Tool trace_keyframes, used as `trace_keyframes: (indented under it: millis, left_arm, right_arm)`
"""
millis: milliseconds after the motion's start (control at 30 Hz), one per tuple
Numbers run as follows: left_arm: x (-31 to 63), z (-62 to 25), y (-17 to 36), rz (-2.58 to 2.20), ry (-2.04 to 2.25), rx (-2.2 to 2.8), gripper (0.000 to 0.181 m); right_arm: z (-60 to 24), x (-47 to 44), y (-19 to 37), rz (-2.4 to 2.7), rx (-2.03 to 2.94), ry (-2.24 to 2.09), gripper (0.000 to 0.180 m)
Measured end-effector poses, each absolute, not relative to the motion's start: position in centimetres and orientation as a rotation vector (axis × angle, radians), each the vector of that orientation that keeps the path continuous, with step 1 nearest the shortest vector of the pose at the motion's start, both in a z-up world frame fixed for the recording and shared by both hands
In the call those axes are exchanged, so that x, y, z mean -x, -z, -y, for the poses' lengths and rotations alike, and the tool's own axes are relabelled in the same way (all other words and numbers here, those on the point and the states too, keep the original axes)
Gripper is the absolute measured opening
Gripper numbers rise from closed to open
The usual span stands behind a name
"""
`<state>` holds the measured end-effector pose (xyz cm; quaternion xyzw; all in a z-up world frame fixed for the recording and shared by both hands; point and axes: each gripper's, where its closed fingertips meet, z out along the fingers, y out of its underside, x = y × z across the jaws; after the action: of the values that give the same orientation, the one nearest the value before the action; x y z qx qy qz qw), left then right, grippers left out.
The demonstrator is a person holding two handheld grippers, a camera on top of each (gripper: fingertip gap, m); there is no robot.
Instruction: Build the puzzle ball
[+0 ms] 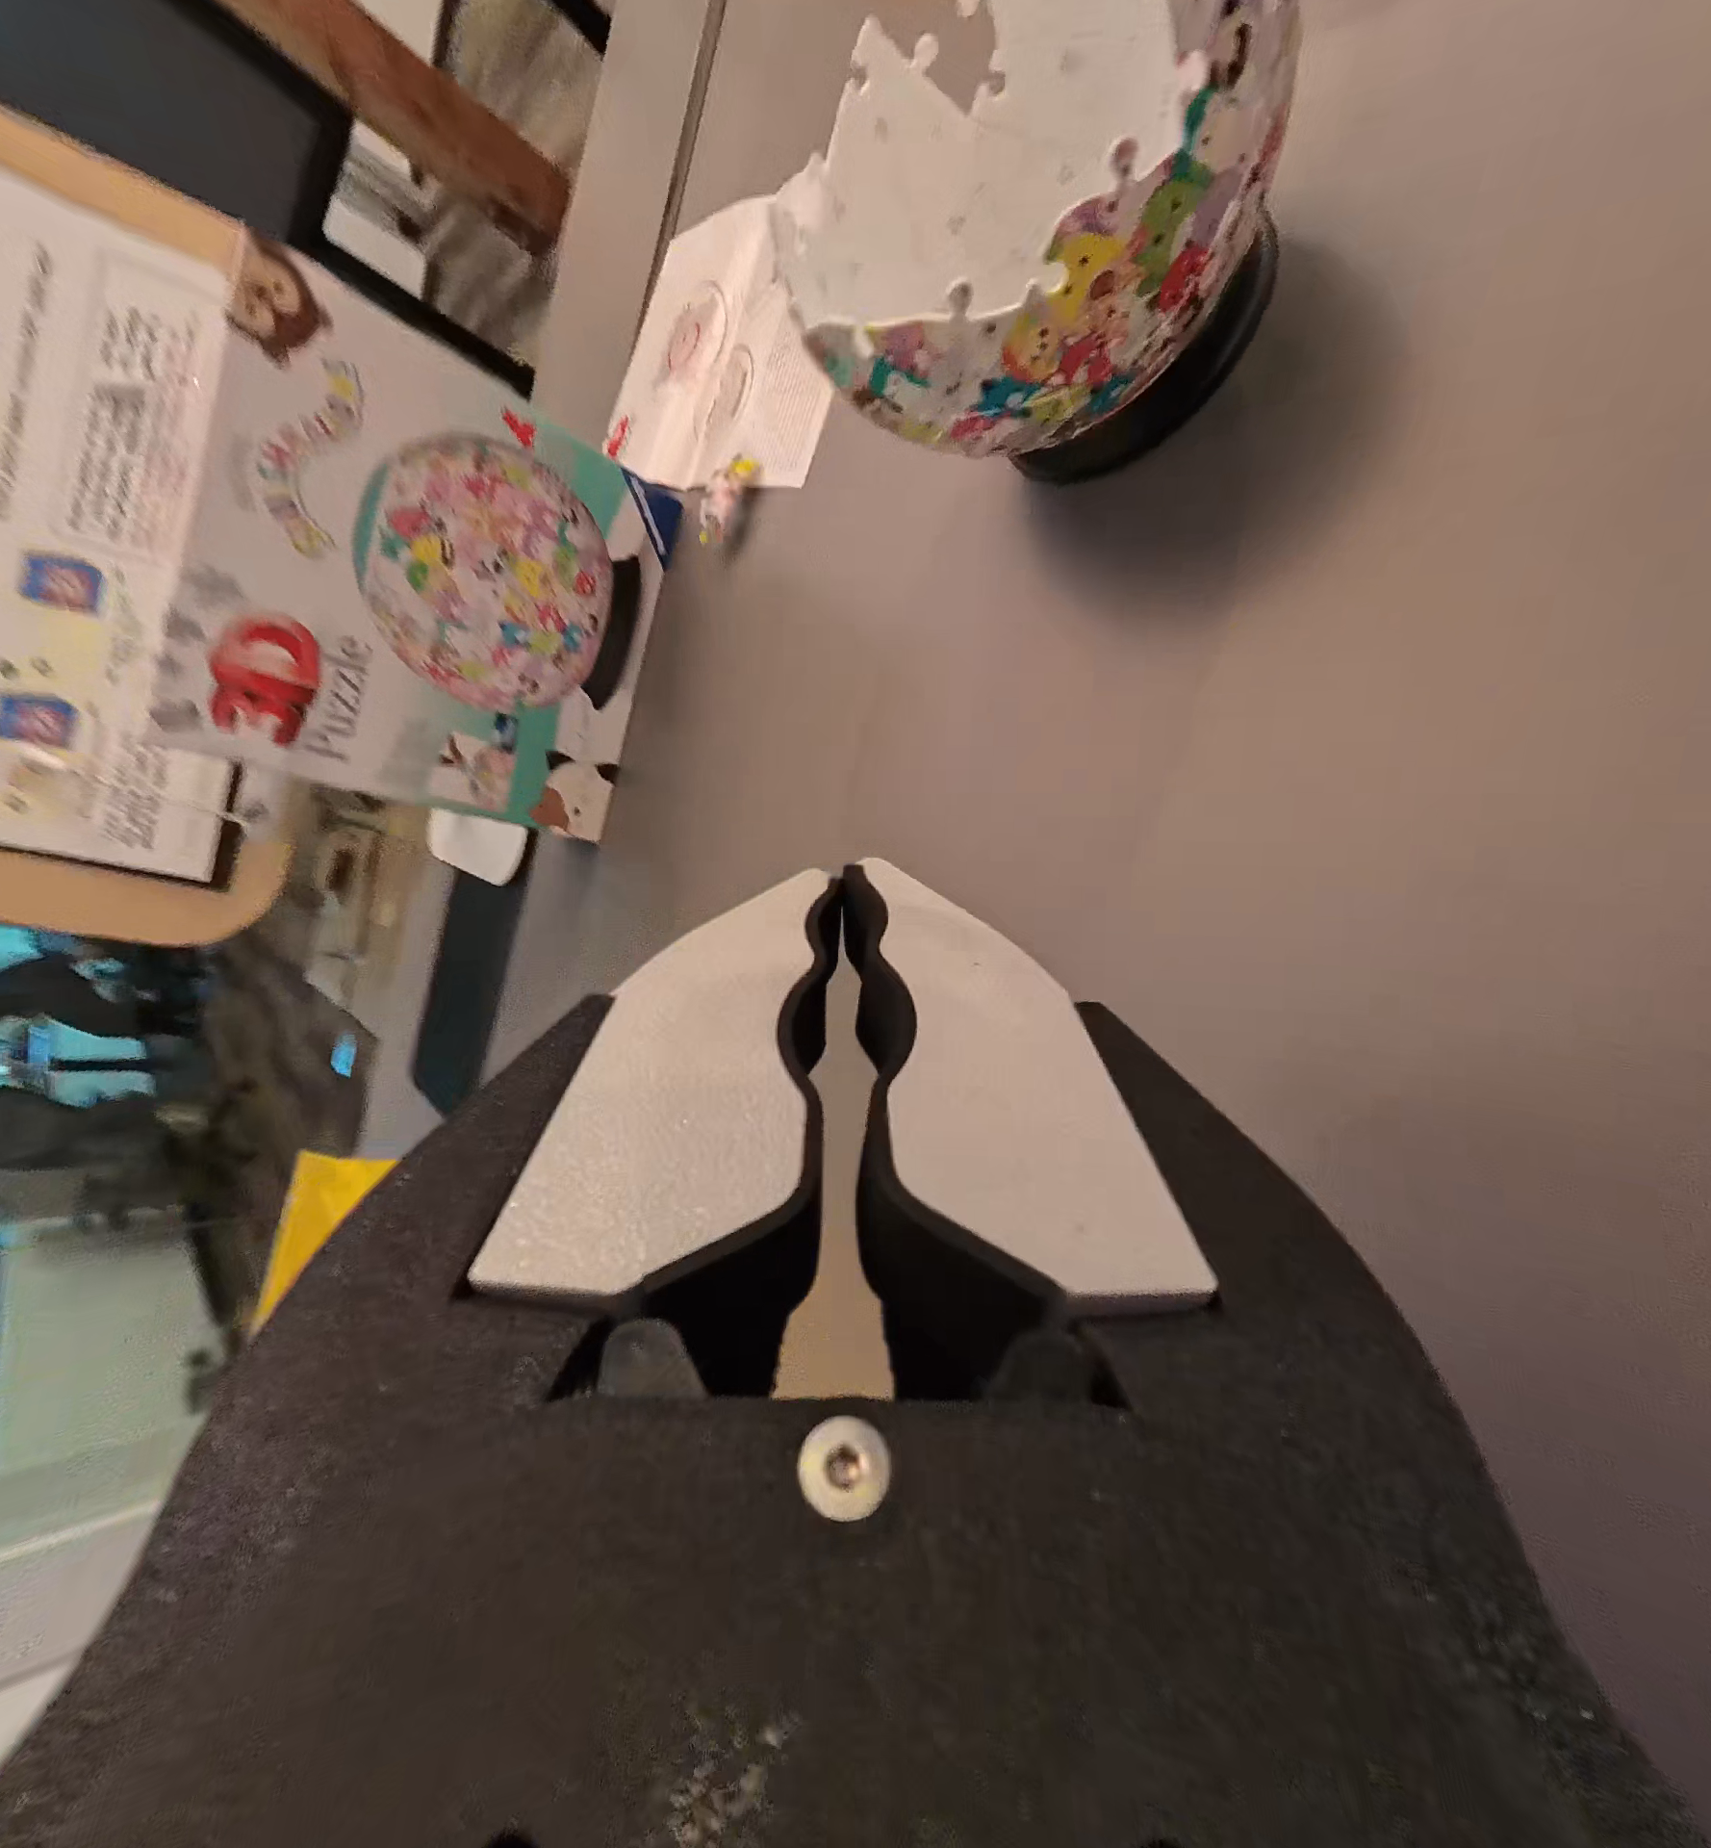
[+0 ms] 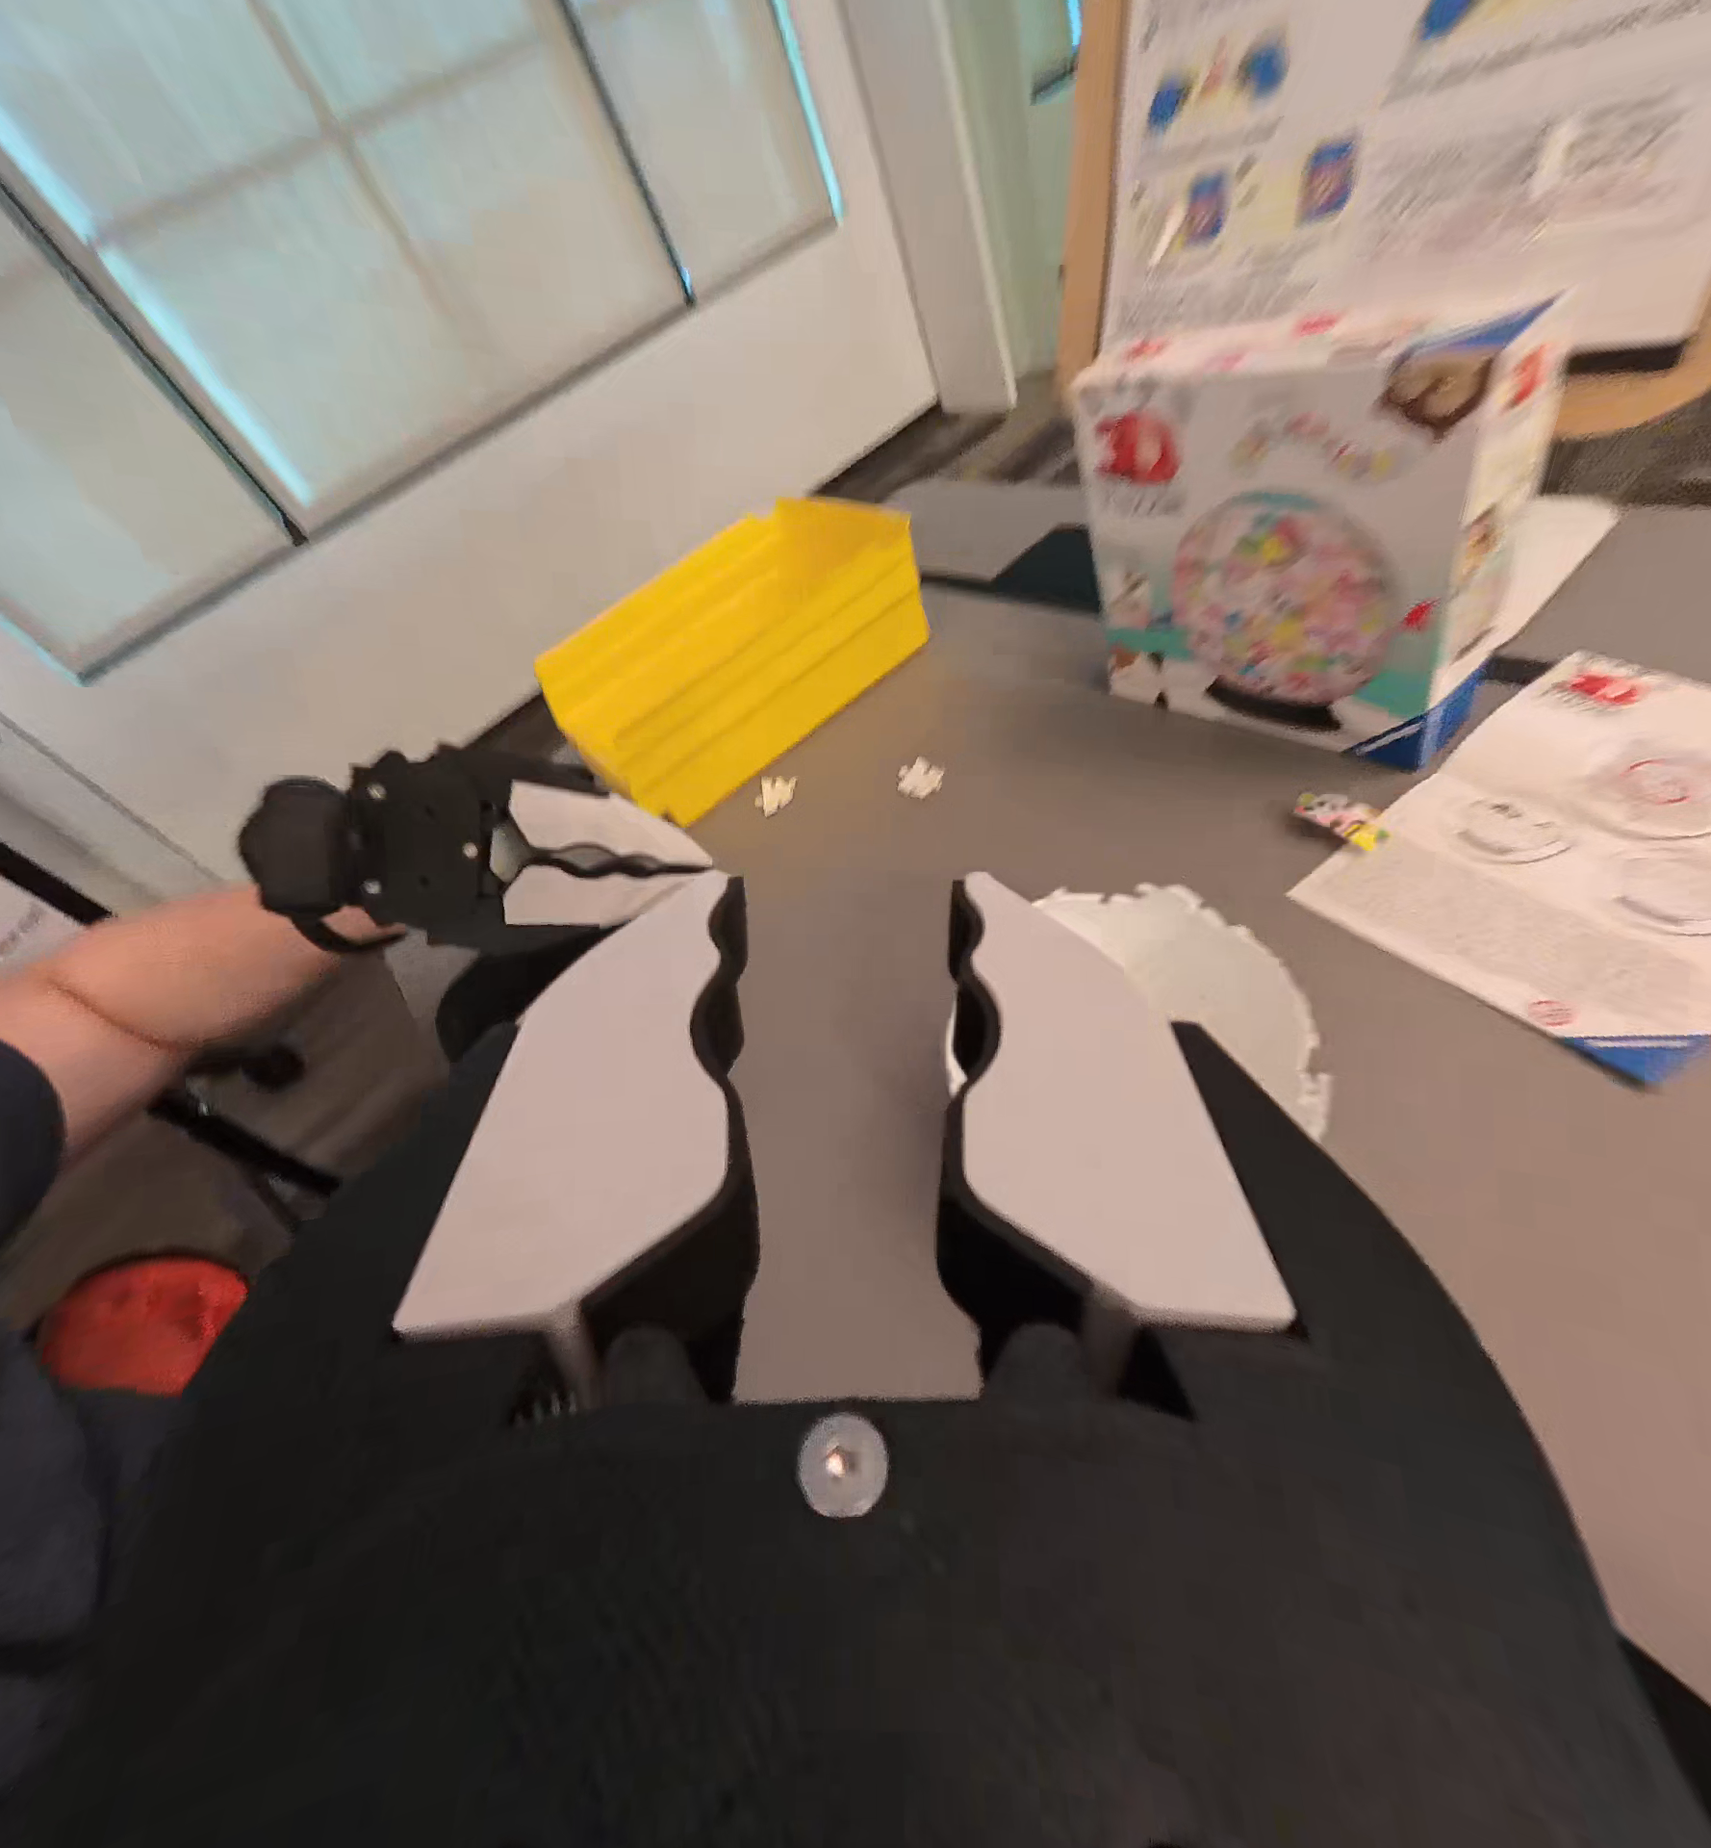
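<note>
The half-built puzzle ball (image 1: pixel 1061 250), white inside and colourful outside, sits on a black stand (image 1: pixel 1181 380) at the top right of the left wrist view. In the right wrist view its white rim (image 2: pixel 1201 980) shows just right of my right fingers. My left gripper (image 1: pixel 845 875) is shut and empty, tilted sideways over the grey table. It also shows in the right wrist view (image 2: pixel 702 868), held by a hand. My right gripper (image 2: pixel 847 890) is open and empty above the table. Two white loose pieces (image 2: pixel 777 793) (image 2: pixel 921 775) lie near the yellow bin. A coloured piece (image 2: pixel 1336 815) lies by the leaflet.
A yellow bin (image 2: pixel 742 650) stands at the table's far left edge. The puzzle box (image 2: pixel 1311 540) stands at the back, with an instruction leaflet (image 2: pixel 1571 860) to the right. A poster board (image 1: pixel 62 520) leans behind. The grey table (image 1: pixel 1331 800) has bare room between ball and box.
</note>
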<state>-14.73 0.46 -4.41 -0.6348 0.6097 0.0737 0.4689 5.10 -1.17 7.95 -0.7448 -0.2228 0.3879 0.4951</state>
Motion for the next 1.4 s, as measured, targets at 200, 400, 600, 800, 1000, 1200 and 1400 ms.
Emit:
trace_keyframes:
  millis: [200, 400, 600, 800, 1000, 1200, 1400]
  left_arm:
    - [14.4, -0.9, 3.3, -1.338, 0.197, 1.723, 0.014]
    - [11.6, -5.6, 3.4, -1.372, 0.329, 1.838, 0.037]
    - [9.3, -8.9, 1.4, -1.333, 0.412, 1.766, 0.034]
    - [10.5, -10.0, 2.8, -1.311, 0.443, 1.8, 0.032]
    - [11.6, -9.6, 4.8, -1.37, 0.443, 1.854, 0.032]
    - [11.2, -8.6, 5.8, -1.419, 0.47, 1.859, 0.032]
    - [10.6, -8.8, 6.3, -1.42, 0.475, 1.856, 0.032]
  right_arm:
    - [-0.1, -11.8, -10.6, 0.454, 1.682, -0.852, 0.039]
    - [-5.9, -11.0, -6.2, 0.882, 1.689, -0.697, 0.039]
    - [-16.2, -6.7, 1.9, 1.357, 1.704, -0.463, 0.034]
    - [-23.1, -3.0, 9.4, 1.562, 1.747, -0.412, 0.032]
    - [-25.6, -1.7, 12.9, 1.666, 1.81, -0.49, 0.032]
    - [-26.2, -1.7, 15.3, 1.739, 1.896, -0.5, 0.033]
    - [-26.2, -1.3, 14.0, 1.688, 1.848, -0.505, 0.007]
